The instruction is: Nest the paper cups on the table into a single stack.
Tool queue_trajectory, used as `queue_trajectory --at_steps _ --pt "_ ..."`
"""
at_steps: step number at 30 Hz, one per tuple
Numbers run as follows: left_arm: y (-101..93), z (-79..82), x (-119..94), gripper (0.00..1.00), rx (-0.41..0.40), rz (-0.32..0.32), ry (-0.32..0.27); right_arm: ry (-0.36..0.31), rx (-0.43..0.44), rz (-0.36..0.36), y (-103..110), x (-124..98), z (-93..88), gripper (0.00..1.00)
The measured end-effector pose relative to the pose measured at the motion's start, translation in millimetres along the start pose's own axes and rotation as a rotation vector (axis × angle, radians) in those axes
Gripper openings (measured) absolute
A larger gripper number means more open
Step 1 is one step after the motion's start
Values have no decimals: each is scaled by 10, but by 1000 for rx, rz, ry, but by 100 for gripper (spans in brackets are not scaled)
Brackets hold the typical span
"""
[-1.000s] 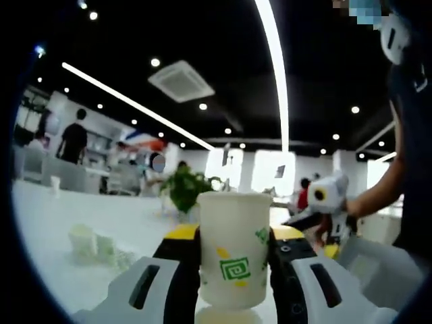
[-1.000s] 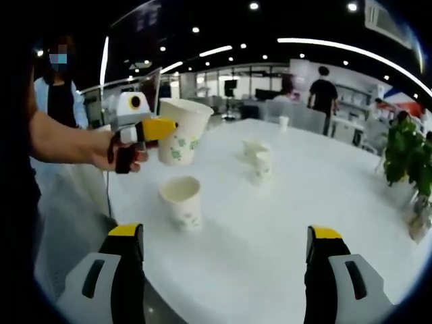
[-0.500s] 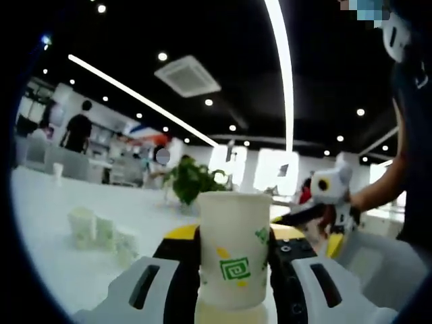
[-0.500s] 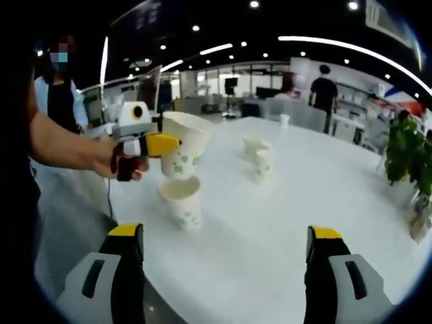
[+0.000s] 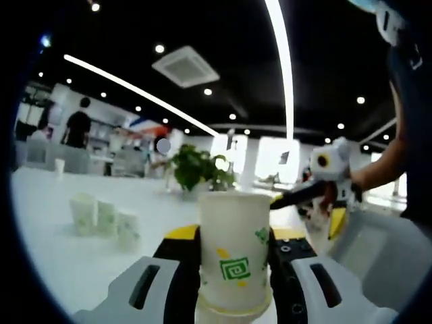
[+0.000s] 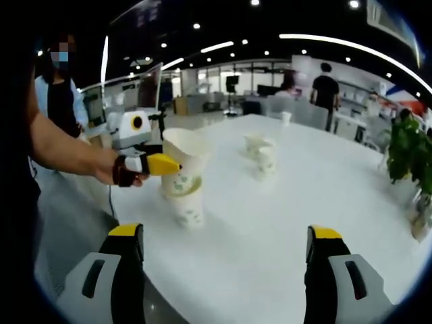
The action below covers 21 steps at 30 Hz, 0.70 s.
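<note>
Jaws of left gripper (image 5: 233,260) clamped printed cup (image 6: 181,158), part-seated in bench cup (image 6: 187,210); right gripper (image 6: 226,263) wide, idle. Best: press straight down before opening.

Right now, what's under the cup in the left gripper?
A second paper cup stands upright on the table. The held cup, in the left gripper, is partly nested into it, covering its rim and inside. Only its lower wall shows.

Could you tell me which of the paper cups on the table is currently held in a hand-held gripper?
The held cup, clamped by the left hand-held gripper, partly nested into the near standing cup. The far cups stand untouched mid-table.
</note>
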<state>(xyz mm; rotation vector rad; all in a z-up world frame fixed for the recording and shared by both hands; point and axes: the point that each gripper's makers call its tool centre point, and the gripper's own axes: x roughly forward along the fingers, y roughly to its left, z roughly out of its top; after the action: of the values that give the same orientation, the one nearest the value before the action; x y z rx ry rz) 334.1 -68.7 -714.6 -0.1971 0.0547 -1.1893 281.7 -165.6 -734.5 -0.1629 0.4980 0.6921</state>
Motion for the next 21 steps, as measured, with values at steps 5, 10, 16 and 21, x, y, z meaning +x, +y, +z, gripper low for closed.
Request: queue_trajectory --at_steps 5,10,16,21 --pt "-19 -54 -5 37 15 -5 26 2 -10 4 22 20 13 99" --pt "-17 -94 -19 39 26 -2 48 1 -11 4 22 26 23 99" --pt "-5 -149 -56 40 28 9 65 1 -11 4 30 26 23 99" --pt "13 -207 -76 40 44 25 96 2 -13 6 38 32 22 99"
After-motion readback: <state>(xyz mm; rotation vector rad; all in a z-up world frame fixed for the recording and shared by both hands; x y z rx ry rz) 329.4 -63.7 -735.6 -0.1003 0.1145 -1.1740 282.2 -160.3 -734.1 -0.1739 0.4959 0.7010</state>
